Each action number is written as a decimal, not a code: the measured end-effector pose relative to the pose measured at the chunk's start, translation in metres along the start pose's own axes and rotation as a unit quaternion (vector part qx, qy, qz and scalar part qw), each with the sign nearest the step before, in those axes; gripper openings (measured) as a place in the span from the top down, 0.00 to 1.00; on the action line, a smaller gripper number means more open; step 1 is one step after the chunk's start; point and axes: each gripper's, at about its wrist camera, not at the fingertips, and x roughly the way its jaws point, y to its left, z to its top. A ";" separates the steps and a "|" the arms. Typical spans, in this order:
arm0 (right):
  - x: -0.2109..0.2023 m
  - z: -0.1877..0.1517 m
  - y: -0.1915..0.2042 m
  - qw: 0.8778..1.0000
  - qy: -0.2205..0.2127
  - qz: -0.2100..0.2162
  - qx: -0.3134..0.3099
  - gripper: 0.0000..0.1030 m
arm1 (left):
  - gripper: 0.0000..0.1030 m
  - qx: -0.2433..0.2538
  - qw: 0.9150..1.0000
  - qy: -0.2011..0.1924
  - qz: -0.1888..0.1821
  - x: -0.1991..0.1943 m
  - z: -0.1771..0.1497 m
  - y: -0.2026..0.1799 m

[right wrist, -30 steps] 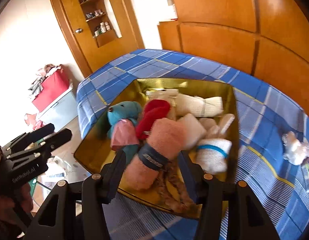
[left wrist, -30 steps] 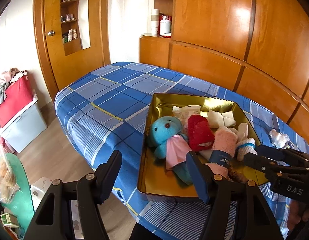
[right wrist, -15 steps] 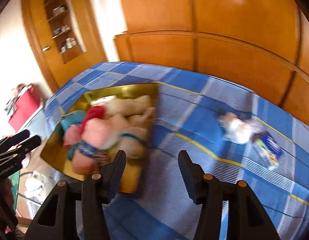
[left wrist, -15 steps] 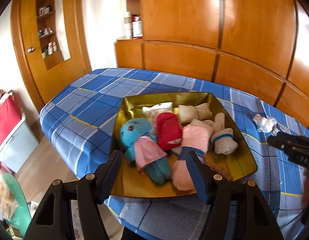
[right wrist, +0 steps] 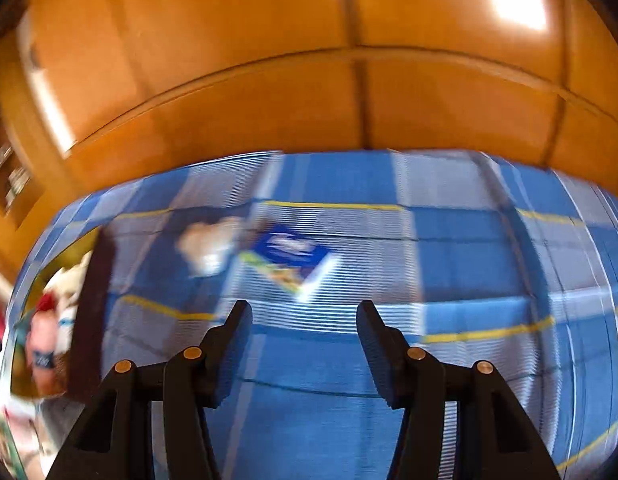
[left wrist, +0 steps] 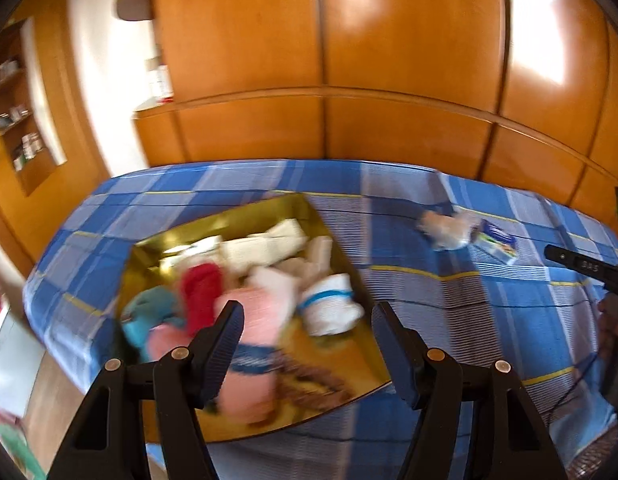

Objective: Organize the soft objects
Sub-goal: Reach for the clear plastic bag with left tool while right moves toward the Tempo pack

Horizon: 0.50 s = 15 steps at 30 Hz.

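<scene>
Right now both frames are motion-blurred. Left gripper (left wrist: pixel 307 316) has jaws apart with nothing between them, hanging over the near edge of a gold tray (left wrist: pixel 245 216) on a bed with a blue plaid bedspread (left wrist: pixel 489 320). Soft things are piled in the tray: a teal plush toy (left wrist: pixel 149 312) at the left, a red soft item (left wrist: pixel 201 292) next to it, a pink rolled cloth with a dark band (left wrist: pixel 261 320) at front, a white sock with a blue stripe (left wrist: pixel 329 308) to the right, and folded white cloths (left wrist: pixel 265 244) at the back. A brown braided piece (left wrist: pixel 313 380) lies on the tray floor near the front.

Well apart from the tray, on the spread to the right, sits a crumpled whitish bundle (left wrist: pixel 449 228), possibly plastic wrap, too blurred to tell, just beside a small blue packet (left wrist: pixel 497 240). Right gripper (right wrist: pixel 305 316) also has jaws apart and empty, pointed down at bare bedspread; the bundle (right wrist: pixel 209 244) and blue packet (right wrist: pixel 293 252) lie just beyond its tips. Tray (right wrist: pixel 75 248) shows at the left edge of the right wrist view. Orange wooden panelling (left wrist: pixel 389 60) backs the bed.
</scene>
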 end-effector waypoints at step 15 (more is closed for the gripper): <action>-0.006 0.003 -0.036 0.995 0.005 0.028 0.094 0.47 | 0.28 -0.068 0.977 0.139 -0.145 0.122 0.066 -0.113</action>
